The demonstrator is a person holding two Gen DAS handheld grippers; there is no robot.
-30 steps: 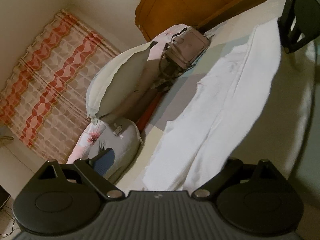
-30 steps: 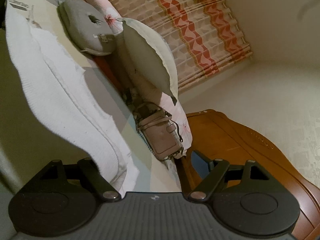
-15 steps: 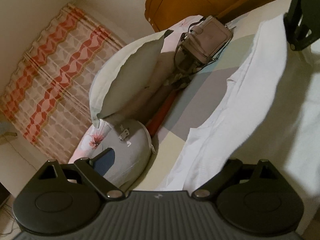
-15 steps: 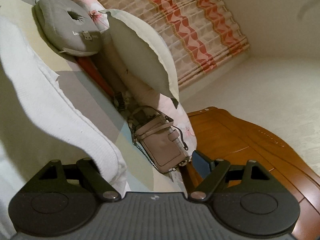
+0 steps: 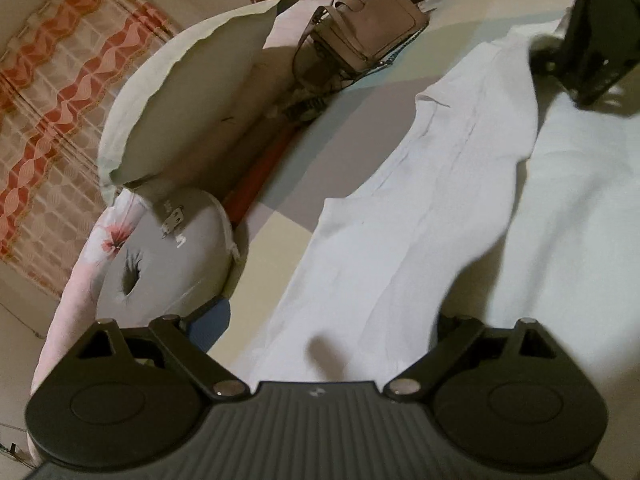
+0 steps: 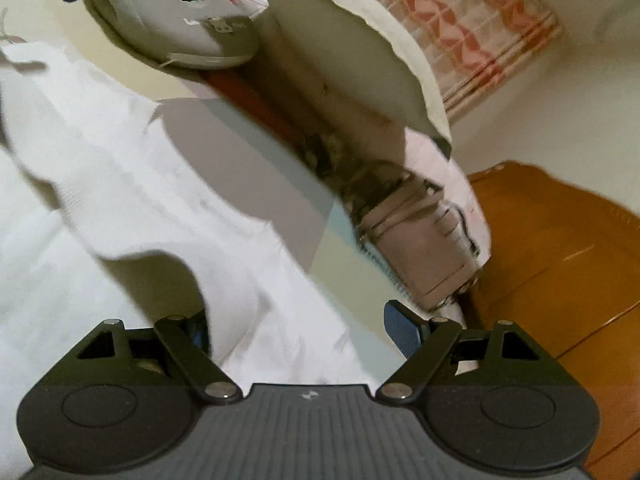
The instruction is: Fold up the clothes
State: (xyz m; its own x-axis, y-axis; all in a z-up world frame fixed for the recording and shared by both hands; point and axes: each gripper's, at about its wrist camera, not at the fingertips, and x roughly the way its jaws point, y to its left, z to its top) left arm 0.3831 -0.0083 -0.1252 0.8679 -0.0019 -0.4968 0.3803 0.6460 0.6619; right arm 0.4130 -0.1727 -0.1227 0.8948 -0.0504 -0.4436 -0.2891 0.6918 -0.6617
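**One white garment lying on the bed, two grippers spread wide over it**

One white garment (image 5: 404, 216) is lying across the bed (image 5: 280, 256), stretching in a long band from the near edge toward the far end, with a loose fold bulging along its right side in the left wrist view. In the right wrist view the same garment (image 6: 132, 184) is filling the left half of the picture.

Two grippers are working here. The left gripper (image 5: 324, 320) is standing wide, its two fingers set far apart with the cloth passing between them; one blue pad (image 5: 212, 324) is showing on the left, while the other is hiding behind the fabric. Whether any pad is pressing the cloth cannot be told. The right gripper (image 6: 296, 320) is likewise standing wide, its two blue pads far apart, one (image 6: 400, 332) hanging clear at the right and the cloth lying between them.

Along the far side of the bed four things are sitting in a row: one grey round cushion (image 5: 168, 256) with one hole in it, one pale pillow (image 5: 188, 108) leaning upright, one red bar (image 5: 260, 172) lying beside it, and one pinkish handbag (image 5: 368, 36). One orange wooden headboard (image 6: 560, 256) is standing behind the handbag, and one red-patterned curtain (image 5: 56, 120) is hanging beyond the pillow.
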